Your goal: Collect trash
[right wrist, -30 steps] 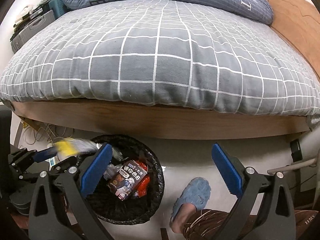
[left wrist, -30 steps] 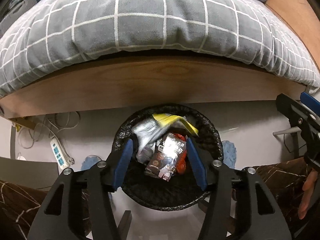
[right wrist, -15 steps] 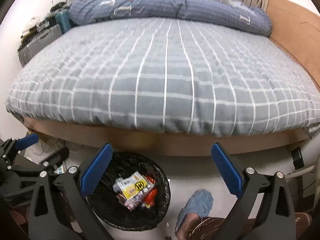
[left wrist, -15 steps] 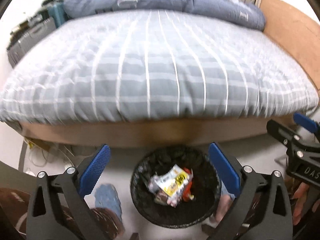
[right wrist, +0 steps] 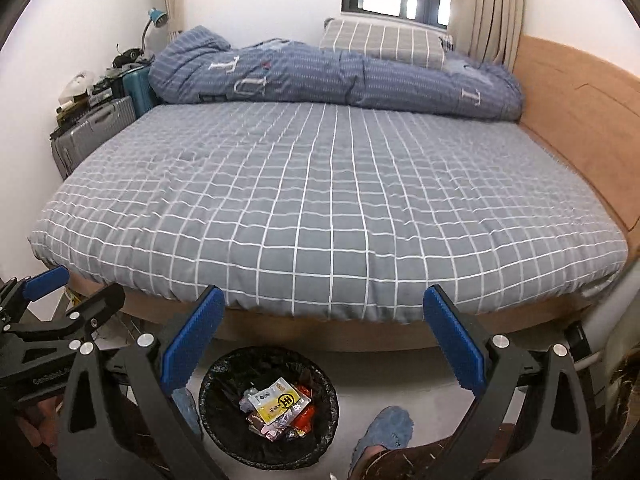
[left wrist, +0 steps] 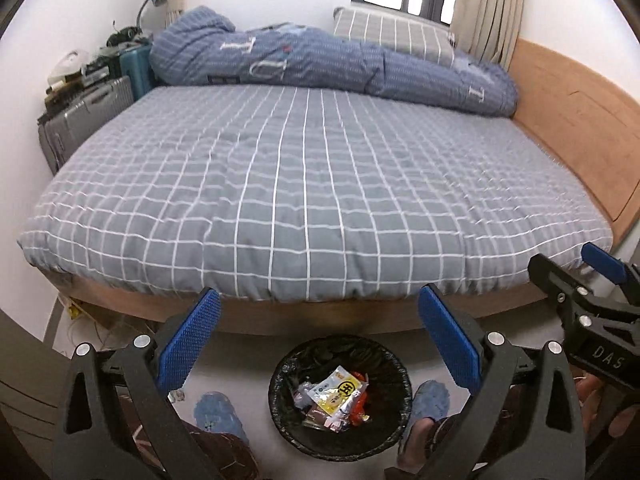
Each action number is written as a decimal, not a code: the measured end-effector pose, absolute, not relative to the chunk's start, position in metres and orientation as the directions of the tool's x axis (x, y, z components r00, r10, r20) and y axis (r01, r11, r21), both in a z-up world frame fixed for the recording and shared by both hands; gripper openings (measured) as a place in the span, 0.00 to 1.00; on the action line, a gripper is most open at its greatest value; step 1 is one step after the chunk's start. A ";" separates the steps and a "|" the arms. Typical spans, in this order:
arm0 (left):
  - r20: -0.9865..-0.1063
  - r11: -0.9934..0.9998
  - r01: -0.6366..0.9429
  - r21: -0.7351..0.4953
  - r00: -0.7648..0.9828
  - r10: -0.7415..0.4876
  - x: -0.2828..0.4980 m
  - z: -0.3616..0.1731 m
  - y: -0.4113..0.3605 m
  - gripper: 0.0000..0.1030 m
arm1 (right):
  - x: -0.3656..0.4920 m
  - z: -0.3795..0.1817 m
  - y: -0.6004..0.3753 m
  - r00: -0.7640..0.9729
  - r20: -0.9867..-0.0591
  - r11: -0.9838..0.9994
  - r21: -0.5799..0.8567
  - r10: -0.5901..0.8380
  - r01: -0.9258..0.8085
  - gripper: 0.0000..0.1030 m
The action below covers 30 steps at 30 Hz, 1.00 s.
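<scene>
A round bin with a black liner (left wrist: 294, 432) (right wrist: 224, 438) stands on the floor at the foot of the bed. Snack wrappers lie in it, a yellow and white packet (left wrist: 338, 394) (right wrist: 280, 400) on top. My left gripper (left wrist: 318, 344) hangs well above the bin, open, with nothing between its blue pads. My right gripper (right wrist: 320, 344) is also open and empty, high over the floor to the right of the bin. Each gripper shows at the edge of the other's view.
A wide bed with a grey checked cover (left wrist: 312, 184) fills the space ahead, a blue duvet (left wrist: 320, 64) rolled at its far side. Suitcases (left wrist: 88, 116) stand at the left wall. The person's feet in blue slippers (left wrist: 430, 402) (right wrist: 386, 428) flank the bin.
The left gripper's jaws spread and dropped the yellow wrapper into the bin. Both grippers rose well away from the bin, so the whole bed has come into view.
</scene>
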State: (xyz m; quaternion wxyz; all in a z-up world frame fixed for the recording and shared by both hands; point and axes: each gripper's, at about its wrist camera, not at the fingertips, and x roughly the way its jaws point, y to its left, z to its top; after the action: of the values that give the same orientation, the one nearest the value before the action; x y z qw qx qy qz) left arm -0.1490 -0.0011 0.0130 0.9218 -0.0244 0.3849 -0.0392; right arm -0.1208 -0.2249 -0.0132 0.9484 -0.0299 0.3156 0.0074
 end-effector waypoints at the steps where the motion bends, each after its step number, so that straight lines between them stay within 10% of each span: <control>1: -0.702 0.996 0.055 -0.076 0.706 -0.093 -0.154 0.019 -0.001 0.94 | -0.125 -0.010 -0.224 0.803 -0.595 0.998 -0.049 -0.002 -0.034 0.93; 30: -0.704 0.995 0.076 -0.058 0.704 -0.095 -0.188 0.039 0.002 0.94 | -0.158 0.002 -0.224 0.808 -0.589 0.999 -0.034 -0.006 -0.018 0.93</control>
State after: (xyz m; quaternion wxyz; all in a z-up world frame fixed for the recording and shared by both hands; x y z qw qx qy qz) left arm -0.1881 0.0022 0.0386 0.9229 -0.0125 0.3820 -0.0463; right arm -0.1585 -0.2245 0.0020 0.9506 -0.0192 0.3098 0.0033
